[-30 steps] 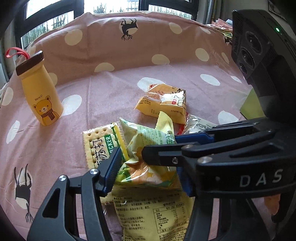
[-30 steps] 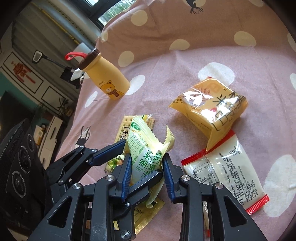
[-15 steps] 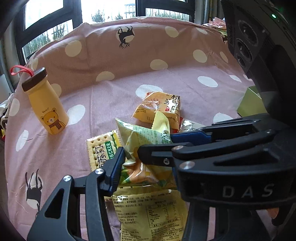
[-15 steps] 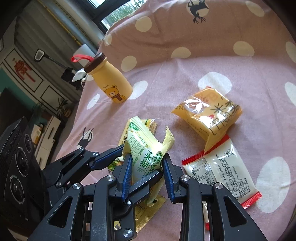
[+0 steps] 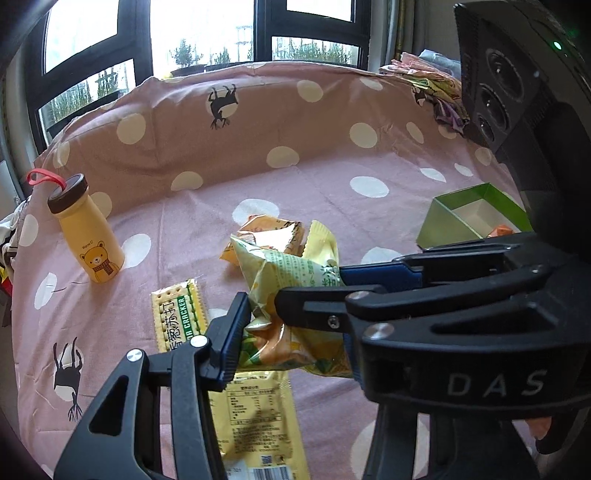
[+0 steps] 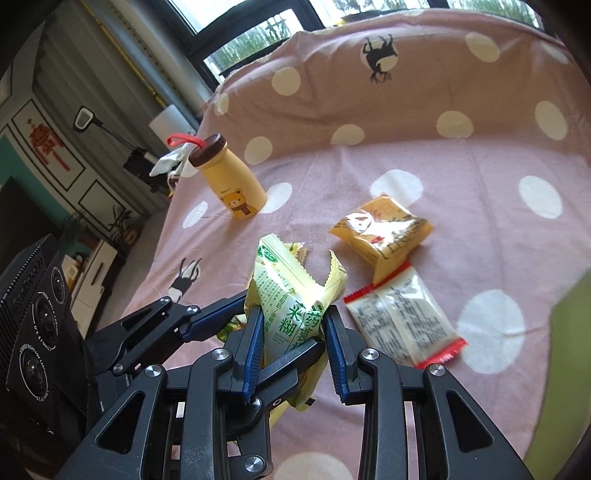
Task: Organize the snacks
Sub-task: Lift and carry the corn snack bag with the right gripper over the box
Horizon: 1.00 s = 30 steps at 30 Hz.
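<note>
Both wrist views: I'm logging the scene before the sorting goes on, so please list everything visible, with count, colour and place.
Cloth: one, pink with white dots and black deer, covering the surface and the raised back.
Bottle: one, yellow with a bear picture and brown cap, upright at far left.
Green-yellow snack bag: one, lifted, gripped by both tongs.
Cracker pack: one, yellow-green, flat on the cloth.
Long yellow packet: one, flat, under the lifted bag.
Orange-yellow bag: one, mid-cloth.
Red-edged clear packet: one, beside it.
Green box: one, open, at right.
Windows: dark-framed, behind.
Left tongs: black, blue pads, shut on the bag.
Right tongs: same, shut on the bag.
</note>
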### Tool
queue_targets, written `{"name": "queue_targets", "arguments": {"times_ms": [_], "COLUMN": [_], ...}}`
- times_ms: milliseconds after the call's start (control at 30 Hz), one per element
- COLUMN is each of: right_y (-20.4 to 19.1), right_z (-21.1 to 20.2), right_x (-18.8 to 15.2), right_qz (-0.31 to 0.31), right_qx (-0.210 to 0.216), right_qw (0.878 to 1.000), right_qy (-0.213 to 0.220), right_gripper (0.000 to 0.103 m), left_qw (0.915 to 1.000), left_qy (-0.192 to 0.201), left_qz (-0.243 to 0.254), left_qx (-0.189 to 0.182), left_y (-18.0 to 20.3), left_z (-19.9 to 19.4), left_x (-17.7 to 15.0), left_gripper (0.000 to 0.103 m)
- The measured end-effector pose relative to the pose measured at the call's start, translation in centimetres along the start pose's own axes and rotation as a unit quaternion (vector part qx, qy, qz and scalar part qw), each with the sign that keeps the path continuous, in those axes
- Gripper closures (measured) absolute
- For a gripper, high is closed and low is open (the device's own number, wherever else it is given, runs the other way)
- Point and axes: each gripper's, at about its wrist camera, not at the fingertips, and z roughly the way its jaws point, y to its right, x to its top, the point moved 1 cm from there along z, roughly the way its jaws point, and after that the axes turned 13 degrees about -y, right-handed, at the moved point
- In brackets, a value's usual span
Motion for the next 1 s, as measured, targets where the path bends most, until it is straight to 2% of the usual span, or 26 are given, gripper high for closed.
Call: {"name": "queue_targets", "arguments": {"times_ms": [433,1000], "right_y": [2.3,11.1], "right_z": [-6.6,-14.9], "right_x": [-3.5,-9.8], "right_qz": [0.025,0.120], "right_qx": [-0.044,-0.110], "right_qw": [0.998,0.983], "right_qy": [0.041,0.089], "right_gripper": [0.069,0.068], "left_qw": [0.9992,0.9910], "left_qy": [0.018,0.014], "left_qz": [0.029,0.104], "left_qx": [-0.021,-0.083], "left_y": [7.7,20.5], "left_z": [-2.0,-0.8], "left_x": [1.5,4.0], "left_gripper": [0.055,0.055]}}
